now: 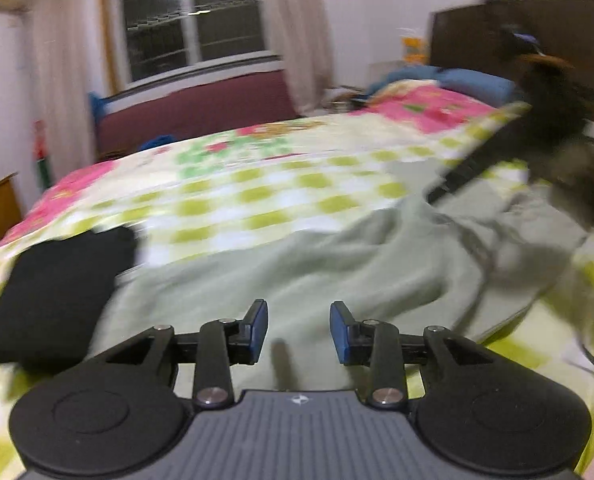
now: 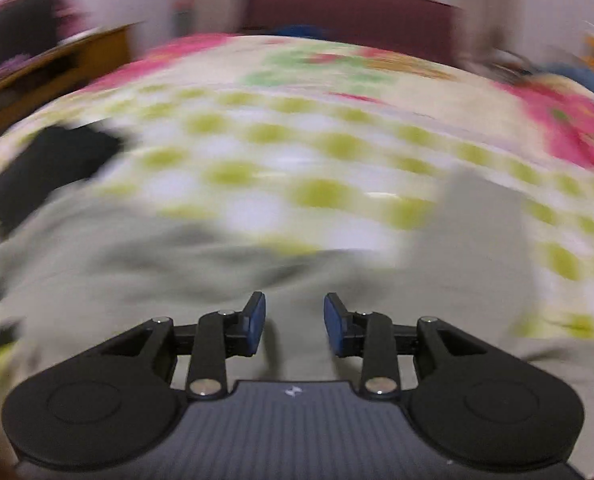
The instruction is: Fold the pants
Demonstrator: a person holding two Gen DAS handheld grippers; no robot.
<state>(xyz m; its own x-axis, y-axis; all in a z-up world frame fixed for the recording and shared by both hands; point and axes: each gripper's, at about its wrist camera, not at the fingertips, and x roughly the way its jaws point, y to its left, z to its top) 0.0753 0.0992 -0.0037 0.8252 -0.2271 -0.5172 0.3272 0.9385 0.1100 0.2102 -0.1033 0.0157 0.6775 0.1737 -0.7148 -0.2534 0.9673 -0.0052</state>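
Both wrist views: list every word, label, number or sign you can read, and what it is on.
No readable text in either view.
Left tongs: small white emblem on the grey body, a symbol, no letters.
Right tongs: same emblem.
Bedspread: printed pattern only, blurred.

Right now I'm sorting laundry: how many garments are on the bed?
2 that I can make out. The pale green pants lie crumpled just ahead of both grippers; a black folded garment sits at the bed's left edge. Blur may hide others.
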